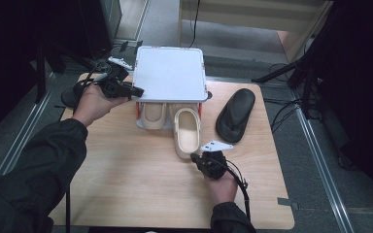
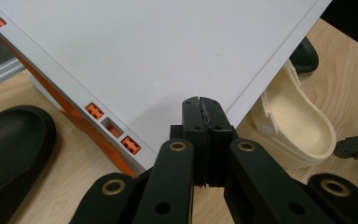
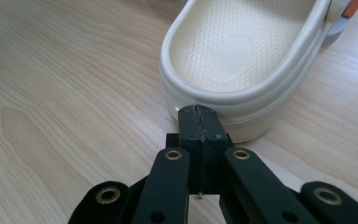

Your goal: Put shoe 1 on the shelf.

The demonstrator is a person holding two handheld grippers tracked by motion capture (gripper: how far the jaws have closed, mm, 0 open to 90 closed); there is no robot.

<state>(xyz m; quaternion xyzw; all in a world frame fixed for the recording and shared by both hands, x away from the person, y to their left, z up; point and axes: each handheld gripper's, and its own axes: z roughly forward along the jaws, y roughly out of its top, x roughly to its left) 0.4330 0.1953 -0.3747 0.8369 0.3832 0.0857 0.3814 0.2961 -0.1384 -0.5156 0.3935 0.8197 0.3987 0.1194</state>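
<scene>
High view: cream clog (image 1: 187,132) lies on the wooden table (image 1: 126,184), toe end in the white box (image 1: 171,74) beside its mate (image 1: 154,115). Right gripper (image 1: 194,157), jaws closed and empty, tips touch the clog's heel. Left gripper (image 1: 139,91), closed, tips at the box lid's edge.

Light wooden table (image 1: 126,184), bearing a white box (image 1: 170,73), a cream clog (image 1: 187,133) poking from it, a black sandal (image 1: 235,114) beside, another black sandal (image 2: 9,149) at left.
</scene>
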